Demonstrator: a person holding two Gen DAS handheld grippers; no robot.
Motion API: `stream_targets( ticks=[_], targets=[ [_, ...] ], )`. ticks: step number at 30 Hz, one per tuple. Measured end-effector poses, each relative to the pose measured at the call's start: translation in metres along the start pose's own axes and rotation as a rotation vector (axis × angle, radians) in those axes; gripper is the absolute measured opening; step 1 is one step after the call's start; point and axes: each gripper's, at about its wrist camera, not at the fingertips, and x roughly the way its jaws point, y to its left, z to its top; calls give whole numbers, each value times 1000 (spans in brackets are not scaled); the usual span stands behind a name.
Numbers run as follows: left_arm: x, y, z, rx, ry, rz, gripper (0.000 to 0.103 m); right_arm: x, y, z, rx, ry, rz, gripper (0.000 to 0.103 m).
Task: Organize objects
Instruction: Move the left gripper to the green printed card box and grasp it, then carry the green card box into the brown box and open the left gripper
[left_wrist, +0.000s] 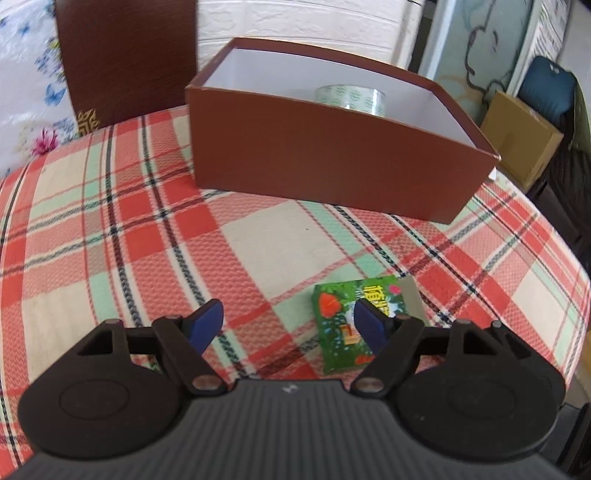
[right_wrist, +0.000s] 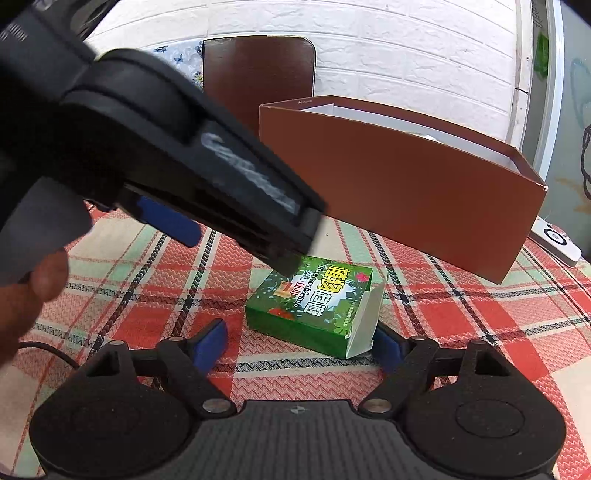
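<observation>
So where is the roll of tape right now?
In the left wrist view, the roll of clear tape sits inside the open brown box toward its far wall, beyond the green carton on the plaid cloth.

My left wrist camera sits low over the plaid cloth (left_wrist: 258, 240), looking forward and slightly down past my left gripper (left_wrist: 288, 321) toward the far brown box (left_wrist: 332, 158). My right wrist camera looks the same way from closer in, past my right gripper (right_wrist: 301, 341). Both views share the green carton (left_wrist: 347, 332) (right_wrist: 314, 306), the box (right_wrist: 406, 192) and the cloth (right_wrist: 461, 314); the right view also catches my left gripper (right_wrist: 221, 221) at upper left.
</observation>
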Motion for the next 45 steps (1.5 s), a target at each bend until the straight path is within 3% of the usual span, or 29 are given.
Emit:
stream_targets(
  ticks=[21, 30, 33, 34, 41, 45],
  targets=[
    [13, -11, 0, 46, 13, 42, 80, 9, -1, 5, -2, 4, -5, 83],
    [15, -12, 0, 56, 10, 47, 80, 11, -1, 6, -9, -1, -1, 79],
    [16, -12, 0, 56, 11, 47, 80, 9, 2, 6, -23, -5, 11, 71],
    [16, -11, 0, 54, 13, 47, 80, 10, 3, 7, -32, -8, 16, 66],
    [19, 0, 0, 19, 16, 58, 80, 20, 7, 14, -87, -20, 96, 64],
    [22, 20, -1, -66, 38, -8, 72, 22, 4, 15, -79, -14, 118, 65]
  ],
)
